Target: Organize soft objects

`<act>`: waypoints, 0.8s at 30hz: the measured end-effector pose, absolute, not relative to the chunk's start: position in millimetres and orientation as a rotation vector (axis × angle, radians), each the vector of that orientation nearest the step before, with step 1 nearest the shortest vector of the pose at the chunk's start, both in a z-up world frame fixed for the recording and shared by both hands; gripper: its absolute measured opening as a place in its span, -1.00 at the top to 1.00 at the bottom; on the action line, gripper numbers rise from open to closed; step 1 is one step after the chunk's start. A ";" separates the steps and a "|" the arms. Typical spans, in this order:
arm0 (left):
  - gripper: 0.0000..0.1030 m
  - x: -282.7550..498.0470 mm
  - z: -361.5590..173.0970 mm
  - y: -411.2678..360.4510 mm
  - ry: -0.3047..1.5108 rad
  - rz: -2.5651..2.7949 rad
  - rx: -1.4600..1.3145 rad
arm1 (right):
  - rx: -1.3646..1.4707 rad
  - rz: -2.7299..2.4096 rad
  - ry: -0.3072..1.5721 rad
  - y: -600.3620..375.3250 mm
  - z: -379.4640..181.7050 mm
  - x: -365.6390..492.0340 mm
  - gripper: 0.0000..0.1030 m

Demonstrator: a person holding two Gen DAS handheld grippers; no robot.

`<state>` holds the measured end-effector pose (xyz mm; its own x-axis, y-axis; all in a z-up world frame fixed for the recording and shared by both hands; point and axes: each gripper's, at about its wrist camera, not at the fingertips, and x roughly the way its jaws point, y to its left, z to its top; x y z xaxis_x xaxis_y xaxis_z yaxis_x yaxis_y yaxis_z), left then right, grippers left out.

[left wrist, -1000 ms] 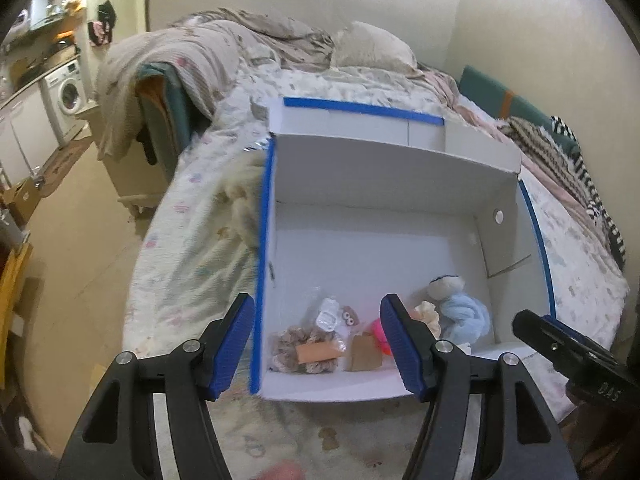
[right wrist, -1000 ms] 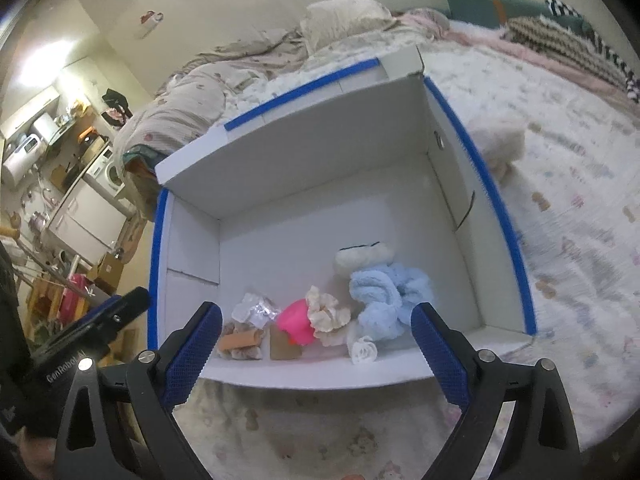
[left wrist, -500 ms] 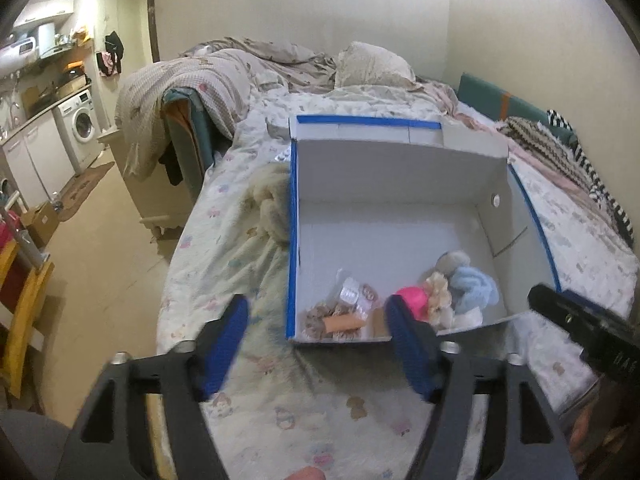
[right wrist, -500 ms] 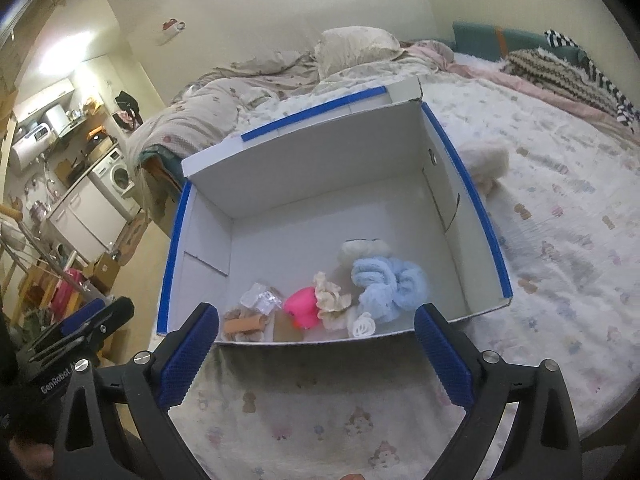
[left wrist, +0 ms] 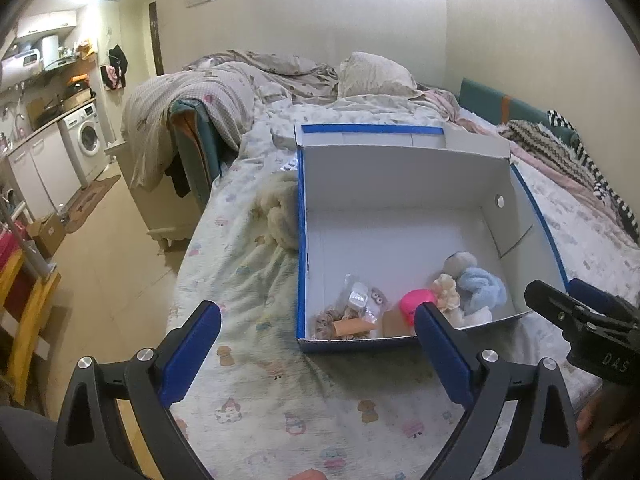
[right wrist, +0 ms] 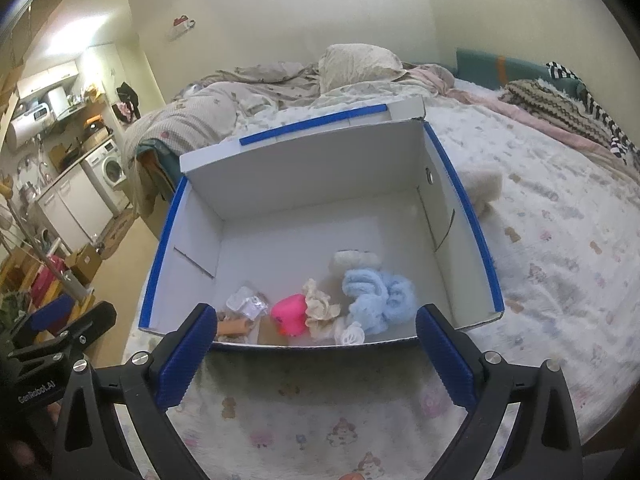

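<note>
The left gripper is hovering empty, blue ribbed pads spread wide, above the bed, whose rumpled sheet is printed with small cartoon figures. A white cardboard box with blue taped edges is sitting open on the bed. Along its near wall, left to right, are lying a crinkly clear packet, a smooth pink toy, a cream ruffled scrunchie and fluffy pale-blue yarn; a grey fuzzy lump, possibly a plush, is resting behind. The right gripper is likewise hanging spread and empty. A washing machine is standing far left.
</note>
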<state>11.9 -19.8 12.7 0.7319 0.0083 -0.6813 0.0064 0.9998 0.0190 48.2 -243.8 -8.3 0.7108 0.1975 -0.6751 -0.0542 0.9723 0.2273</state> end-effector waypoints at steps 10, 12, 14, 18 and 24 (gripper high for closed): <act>-0.88 14.7 11.9 -18.8 0.757 -0.009 0.002 | 0.181 0.132 0.777 -242.2 -9.5 47.7 -1.00; -0.88 14.4 12.5 -18.5 0.756 -0.010 0.000 | 0.181 0.130 0.779 -242.4 -9.5 48.4 -1.00; -0.88 14.5 12.8 -18.3 0.755 -0.010 -0.005 | 0.181 0.131 0.778 -242.2 -9.4 48.6 -1.00; -0.88 14.7 13.3 -18.1 0.755 -0.011 -0.007 | 0.179 0.131 0.779 -242.3 -9.5 48.5 -1.00; -0.88 14.7 13.7 -17.8 0.756 -0.010 -0.007 | 0.177 0.130 0.778 -242.4 -9.3 48.8 -1.00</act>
<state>14.7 -17.8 13.7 0.7273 -0.0115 -0.6862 0.0068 0.9999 -0.0096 48.8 -242.4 -9.3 0.7054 0.1819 -0.6851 -0.0513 0.9771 0.2066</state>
